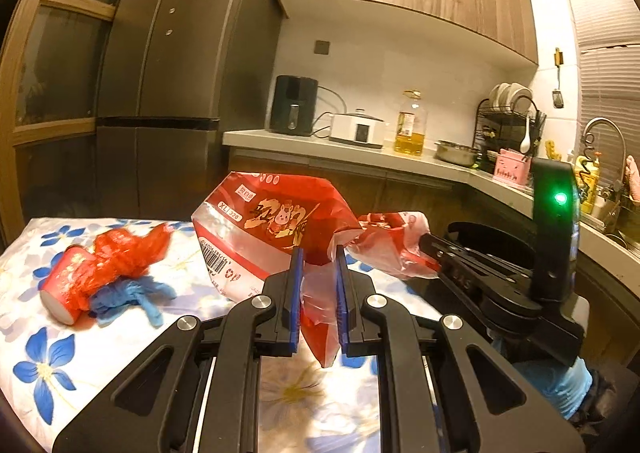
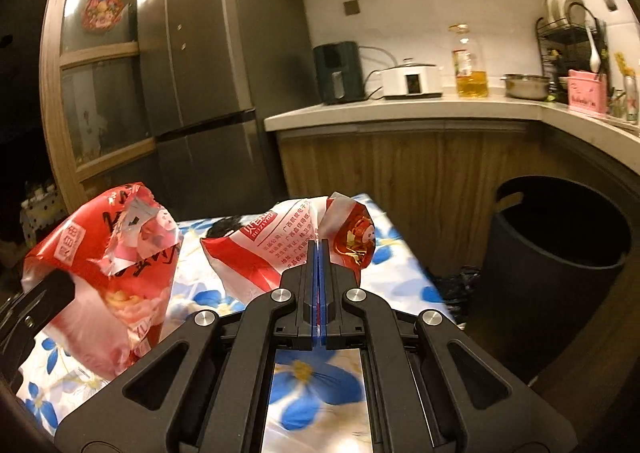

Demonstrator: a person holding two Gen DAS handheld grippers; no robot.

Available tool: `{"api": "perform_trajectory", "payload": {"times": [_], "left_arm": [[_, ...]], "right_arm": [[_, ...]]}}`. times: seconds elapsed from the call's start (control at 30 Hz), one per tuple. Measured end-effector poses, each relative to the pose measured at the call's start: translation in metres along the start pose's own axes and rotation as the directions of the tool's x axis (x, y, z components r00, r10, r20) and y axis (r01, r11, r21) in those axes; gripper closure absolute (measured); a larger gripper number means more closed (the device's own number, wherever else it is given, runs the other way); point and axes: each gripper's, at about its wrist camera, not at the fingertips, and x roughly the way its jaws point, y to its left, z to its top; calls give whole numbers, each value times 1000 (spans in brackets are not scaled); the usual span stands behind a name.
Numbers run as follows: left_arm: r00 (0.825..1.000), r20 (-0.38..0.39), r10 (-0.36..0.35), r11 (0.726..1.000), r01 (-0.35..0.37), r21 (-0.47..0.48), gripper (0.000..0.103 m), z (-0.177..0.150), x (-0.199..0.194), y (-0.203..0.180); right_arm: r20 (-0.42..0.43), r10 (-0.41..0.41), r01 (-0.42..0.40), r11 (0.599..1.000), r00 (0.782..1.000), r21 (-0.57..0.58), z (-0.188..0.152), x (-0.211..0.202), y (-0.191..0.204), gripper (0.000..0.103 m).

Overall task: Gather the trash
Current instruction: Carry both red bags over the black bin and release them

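A large red and white plastic bag [image 1: 264, 229] is gripped by the left gripper [image 1: 318, 261]: a fold of its lower edge is pinched between the blue pads, which stand slightly apart around the bunched film, and a tail of plastic hangs down between the fingers. The bag is held up above the table [image 1: 36, 333], which is covered by a white cloth with blue flowers.

A second, smaller red and white wrapper [image 2: 280, 249] is clamped by the right gripper [image 2: 319, 249], whose jaws are pressed fully together on a thin edge of the plastic. In the left wrist view the right gripper is seen to the right, with that wrapper [image 1: 392, 245] at its tip, just beside the large bag. In the right wrist view the large bag [image 2: 112, 265] is seen at the left, with the tip of the left gripper against it.

On the table to the left, a red paper cup [image 1: 66, 289] is lying on its side, with crumpled red film [image 1: 128, 253] over it and a blue glove [image 1: 128, 297] touching it.

A dark round bin [image 2: 560, 237] is standing on the floor to the right of the table, below the kitchen counter [image 2: 400, 109]. A person's blue-gloved hand [image 1: 560, 385] is seen under the right gripper.
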Motion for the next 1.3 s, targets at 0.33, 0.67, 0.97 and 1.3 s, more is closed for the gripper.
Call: {"api": "perform_trajectory", "payload": {"times": [0.33, 0.67, 0.97, 1.3], "left_arm": [[997, -3, -73, 996, 73, 53, 89, 11, 26, -54], [983, 10, -185, 974, 182, 134, 89, 26, 56, -121], [960, 28, -279, 945, 269, 185, 89, 37, 85, -180], [934, -6, -358, 914, 352, 203, 89, 36, 130, -232]], "right_arm": [[60, -90, 88, 995, 994, 39, 11, -37, -57, 103], [104, -197, 190, 979, 975, 74, 23, -63, -116, 103], [140, -295, 281, 953, 945, 109, 39, -75, -171, 103], [143, -348, 333, 936, 927, 117, 52, -69, -213, 102]]}}
